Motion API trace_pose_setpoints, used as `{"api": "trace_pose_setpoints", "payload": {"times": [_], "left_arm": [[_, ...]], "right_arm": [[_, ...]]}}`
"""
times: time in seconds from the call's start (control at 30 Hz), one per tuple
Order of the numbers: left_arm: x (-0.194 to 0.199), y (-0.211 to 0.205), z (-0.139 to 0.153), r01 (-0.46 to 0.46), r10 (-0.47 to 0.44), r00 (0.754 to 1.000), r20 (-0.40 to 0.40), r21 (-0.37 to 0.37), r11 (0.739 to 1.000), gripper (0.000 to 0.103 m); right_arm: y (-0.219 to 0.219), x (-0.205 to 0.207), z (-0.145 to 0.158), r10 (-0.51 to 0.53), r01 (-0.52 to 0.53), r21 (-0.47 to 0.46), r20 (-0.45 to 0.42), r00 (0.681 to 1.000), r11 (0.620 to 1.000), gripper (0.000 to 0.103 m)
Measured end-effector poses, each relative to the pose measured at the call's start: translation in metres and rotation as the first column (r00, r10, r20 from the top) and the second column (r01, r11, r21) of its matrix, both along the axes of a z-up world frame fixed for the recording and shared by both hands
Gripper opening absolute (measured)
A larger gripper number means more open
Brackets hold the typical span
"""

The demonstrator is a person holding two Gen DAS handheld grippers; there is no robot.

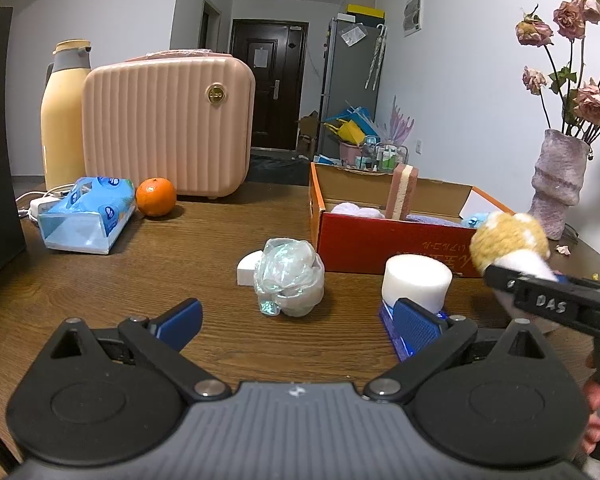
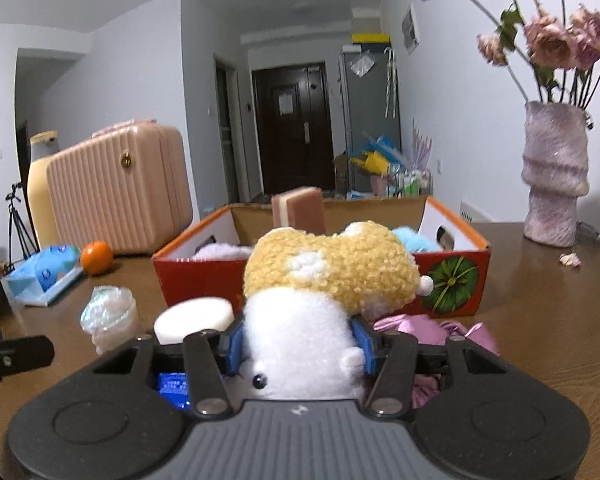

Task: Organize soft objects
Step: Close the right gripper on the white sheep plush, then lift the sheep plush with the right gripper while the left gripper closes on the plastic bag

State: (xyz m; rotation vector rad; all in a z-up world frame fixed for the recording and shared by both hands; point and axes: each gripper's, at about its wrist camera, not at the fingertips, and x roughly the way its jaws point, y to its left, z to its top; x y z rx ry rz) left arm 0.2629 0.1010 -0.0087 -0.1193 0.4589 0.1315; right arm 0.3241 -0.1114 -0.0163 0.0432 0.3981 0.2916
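Note:
My right gripper (image 2: 298, 344) is shut on a yellow and white plush toy (image 2: 328, 272), held above the table just in front of the red cardboard box (image 2: 204, 276). The toy also shows in the left wrist view (image 1: 510, 240) at the right, by the box (image 1: 380, 244). The box holds a pink sponge (image 1: 402, 190), a lilac soft item (image 1: 358, 210) and a blue plush (image 1: 474, 221). My left gripper (image 1: 296, 322) is open and empty, low over the table. A crumpled clear plastic ball (image 1: 290, 276) and a white foam cylinder (image 1: 416, 282) lie just ahead of it.
A pink suitcase (image 1: 168, 124), a yellow thermos (image 1: 62, 112), a blue tissue pack (image 1: 88, 212) and an orange (image 1: 156, 197) stand at the far left. A vase of dried roses (image 1: 558, 182) stands at the right. Pink cloth (image 2: 440, 330) lies under the right gripper.

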Motion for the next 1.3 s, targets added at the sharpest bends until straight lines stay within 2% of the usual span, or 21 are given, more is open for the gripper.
{"api": "trace_pose_setpoints", "payload": {"times": [0.47, 0.7, 1.07, 1.3], "left_arm": [[0.023, 0.015, -0.01, -0.004, 0.005, 0.999, -0.038, 0.032, 0.999, 0.103], [0.038, 0.018, -0.014, -0.011, 0.012, 1.0, -0.011, 0.108, 0.994, 0.103], [0.07, 0.017, -0.022, 0.027, -0.022, 0.999, -0.039, 0.133, 0.991, 0.103], [0.098, 0.017, -0.029, 0.068, -0.058, 0.995, -0.084, 0.129, 0.989, 0.103]], "right_arm": [[-0.017, -0.002, 0.006, -0.062, 0.061, 0.023, 0.042, 0.997, 0.998, 0.051], [-0.017, -0.002, 0.005, -0.069, 0.069, 0.019, 0.042, 0.997, 0.997, 0.051], [-0.016, -0.001, 0.003, -0.069, 0.069, 0.011, 0.034, 0.997, 0.998, 0.051], [-0.013, 0.0, 0.002, -0.067, 0.067, 0.0, 0.031, 0.997, 0.998, 0.051]]}}
